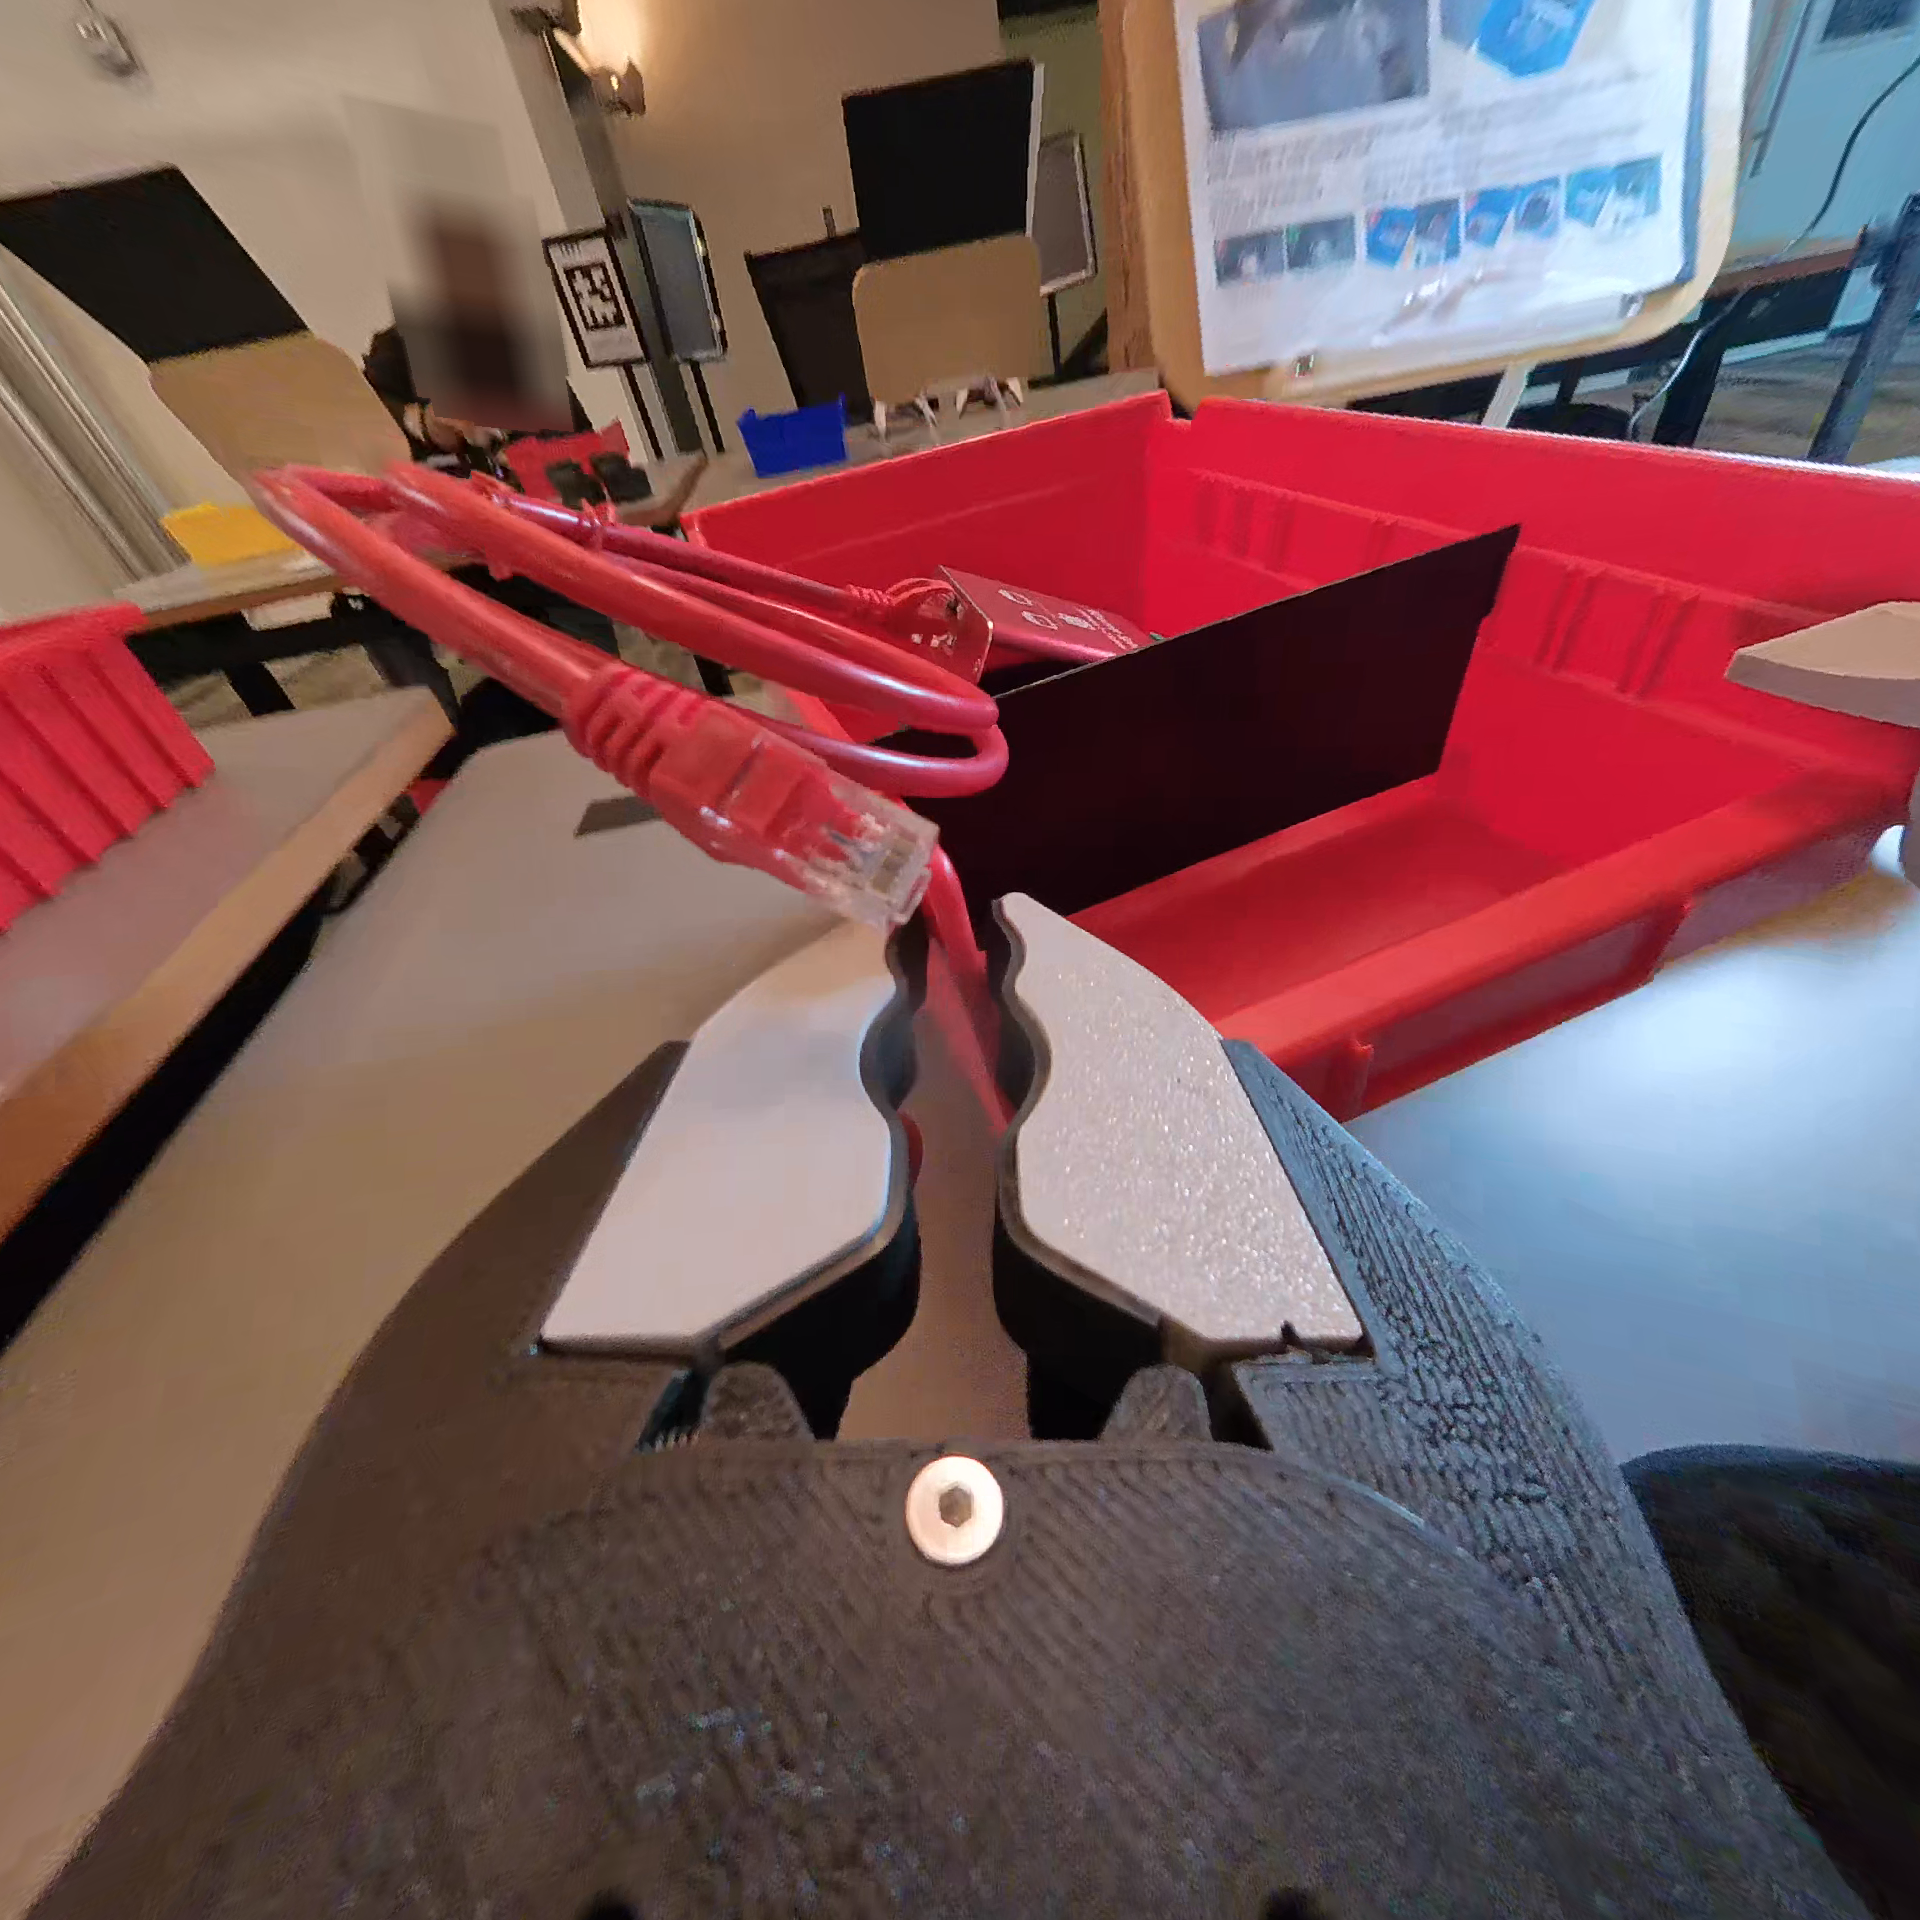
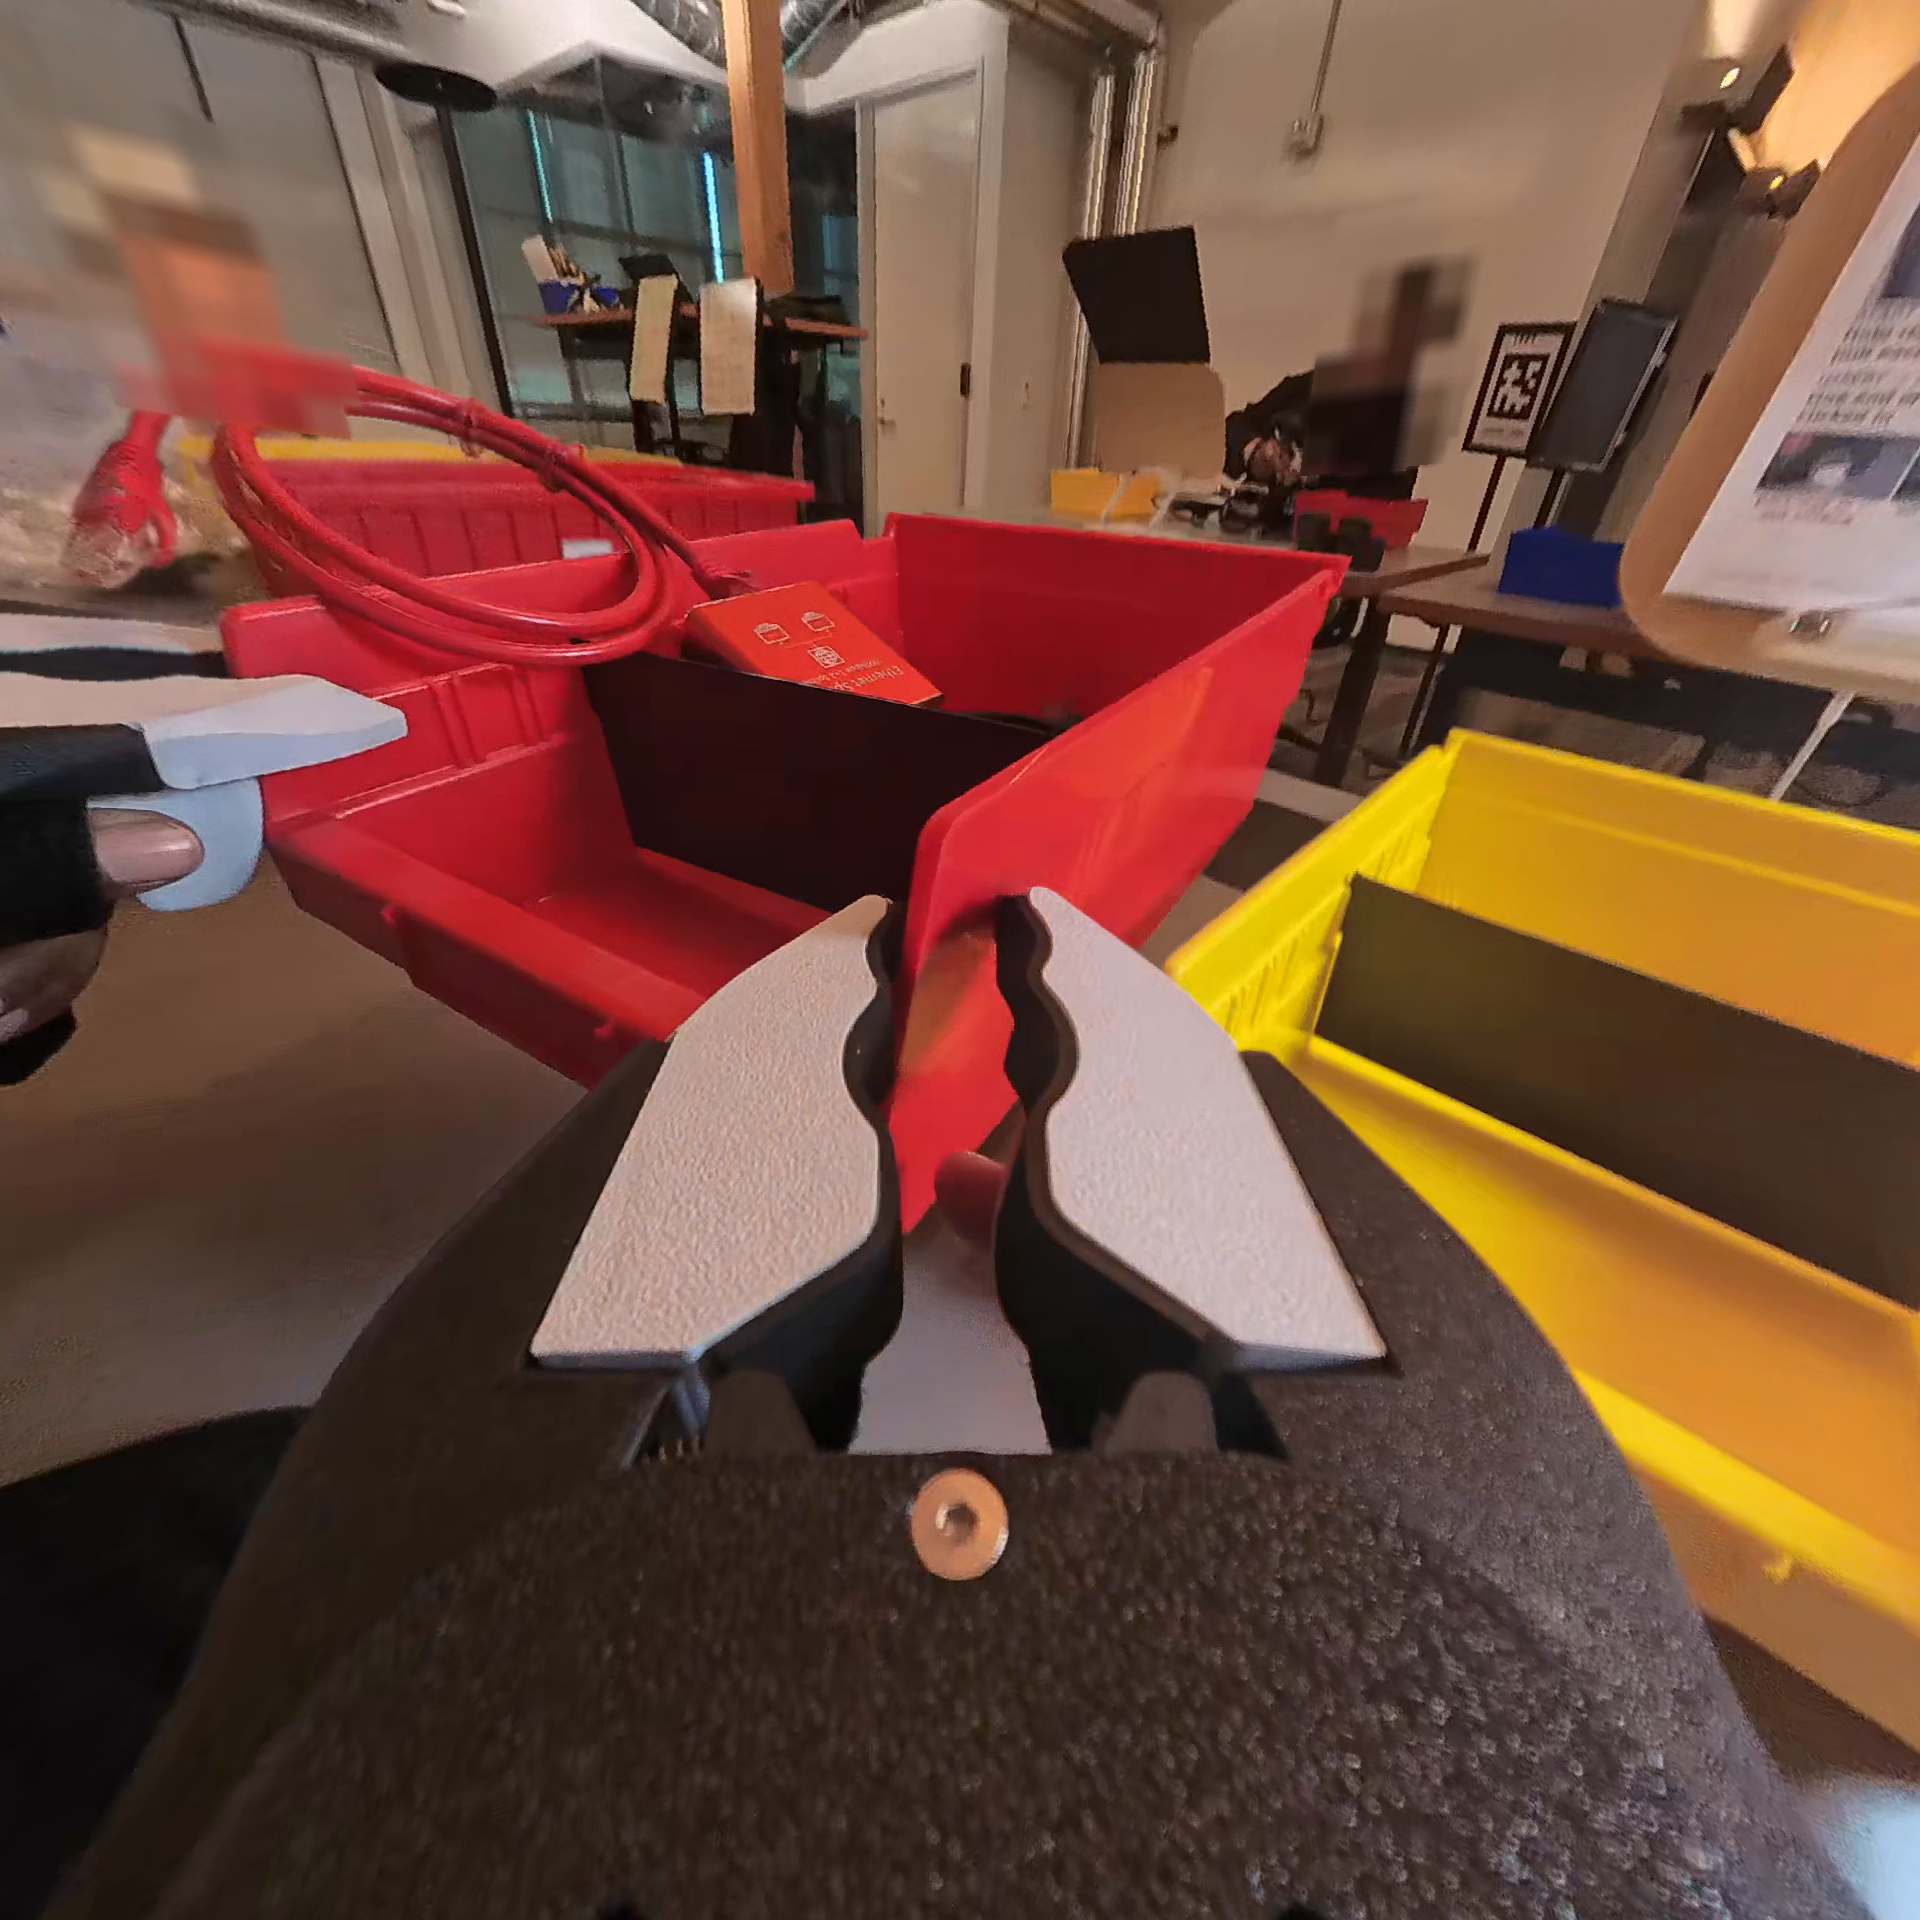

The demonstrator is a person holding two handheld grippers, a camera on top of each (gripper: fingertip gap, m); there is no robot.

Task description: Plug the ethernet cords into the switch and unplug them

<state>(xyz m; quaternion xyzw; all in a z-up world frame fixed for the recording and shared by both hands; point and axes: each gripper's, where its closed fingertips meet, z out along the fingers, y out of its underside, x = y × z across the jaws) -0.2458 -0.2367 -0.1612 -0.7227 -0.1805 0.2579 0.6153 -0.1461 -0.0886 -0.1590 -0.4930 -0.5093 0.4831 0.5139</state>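
- Left wrist view: the left hand-held gripper point(image 1: 951, 935) pinches a red ethernet cord point(image 1: 665, 613), whose clear plug point(image 1: 831, 831) hangs free — unplugged.
- The other end runs to the red switch point(image 2: 810, 644), lying in the red bin point(image 2: 1122, 769).
- The right hand-held gripper point(image 2: 945, 914) clamps the bin's wall, steadying it.
- My read: mid-cycle, this plug is out of its port.

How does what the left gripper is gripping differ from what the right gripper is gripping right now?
The left gripper is shut on a thin, flexible red ethernet cord; the right gripper is shut on the stiff side wall of the red bin.
The cord hangs lifted in the air, its clear plug free; the bin sits on the table.
The cord's far end runs to the red switch, which lies inside the bin.
Both are red.
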